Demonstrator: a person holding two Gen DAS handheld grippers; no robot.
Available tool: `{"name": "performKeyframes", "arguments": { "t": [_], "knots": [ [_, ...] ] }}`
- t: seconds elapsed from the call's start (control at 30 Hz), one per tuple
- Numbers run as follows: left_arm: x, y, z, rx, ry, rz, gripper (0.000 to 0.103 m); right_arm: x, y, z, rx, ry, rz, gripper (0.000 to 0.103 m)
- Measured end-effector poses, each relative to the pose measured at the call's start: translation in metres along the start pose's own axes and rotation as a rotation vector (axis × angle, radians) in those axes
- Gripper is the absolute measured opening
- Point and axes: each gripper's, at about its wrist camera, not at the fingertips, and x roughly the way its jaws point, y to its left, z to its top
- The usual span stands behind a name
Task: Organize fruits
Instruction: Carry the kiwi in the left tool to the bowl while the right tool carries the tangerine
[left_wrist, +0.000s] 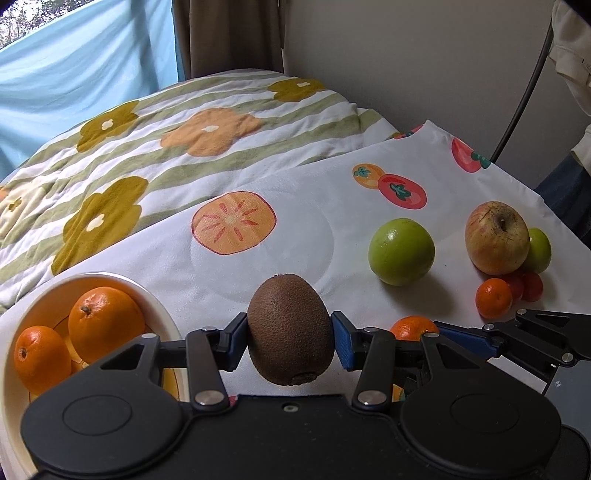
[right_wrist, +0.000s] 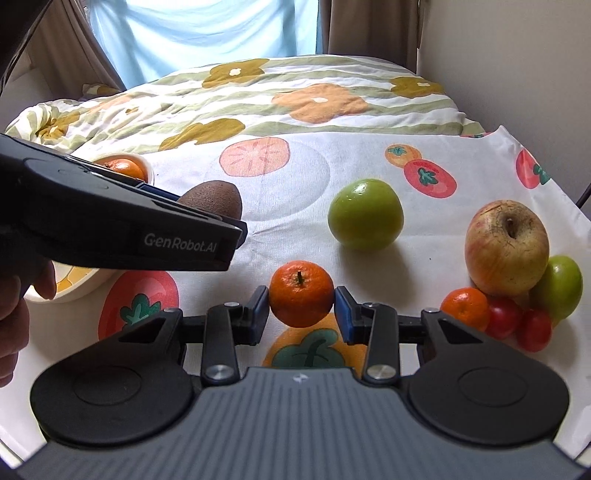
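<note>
Both grippers hold fruit: my left gripper (left_wrist: 290, 338) clamps the fuzzy brown oval kiwi (left_wrist: 290, 328), my right gripper (right_wrist: 301, 309) the small orange mandarin with a stem (right_wrist: 301, 293).

Kiwi sits upright between my left tool's blue pads (left_wrist: 343, 345); just left of that tool is the cream round bowl (left_wrist: 162, 314) with two oranges (left_wrist: 105, 323) inside. Ahead and right of my right tool, on the white fruit-printed cloth (right_wrist: 295, 206), lie a smooth green apple (right_wrist: 365, 214), a yellow-red blemished apple (right_wrist: 506, 248), a second green fruit (right_wrist: 561, 286), another small mandarin (right_wrist: 466, 307) and two red cherry tomatoes (right_wrist: 519, 324), clustered and touching.
</note>
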Motion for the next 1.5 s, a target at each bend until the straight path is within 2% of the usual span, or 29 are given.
{"name": "performKeyframes", "arguments": {
  "t": [0.4,0.93,1.2,1.5],
  "knots": [
    [-0.055,-0.005,-0.017,-0.133,-0.077,0.075,0.052,-0.041,-0.003,0.006,-0.085,-0.056,0.043,0.053],
    [-0.132,0.004,-0.060,-0.390,-0.187,0.236,0.052,-0.086,0.023,0.014,-0.241,-0.142,0.184,0.053],
    [-0.147,0.036,-0.082,-0.433,-0.177,0.311,0.052,-0.083,0.058,0.022,-0.279,-0.153,0.243,0.053],
    [-0.132,0.093,-0.089,-0.433,-0.140,0.355,0.052,-0.050,0.102,0.031,-0.309,-0.110,0.269,0.053]
  ]
}}
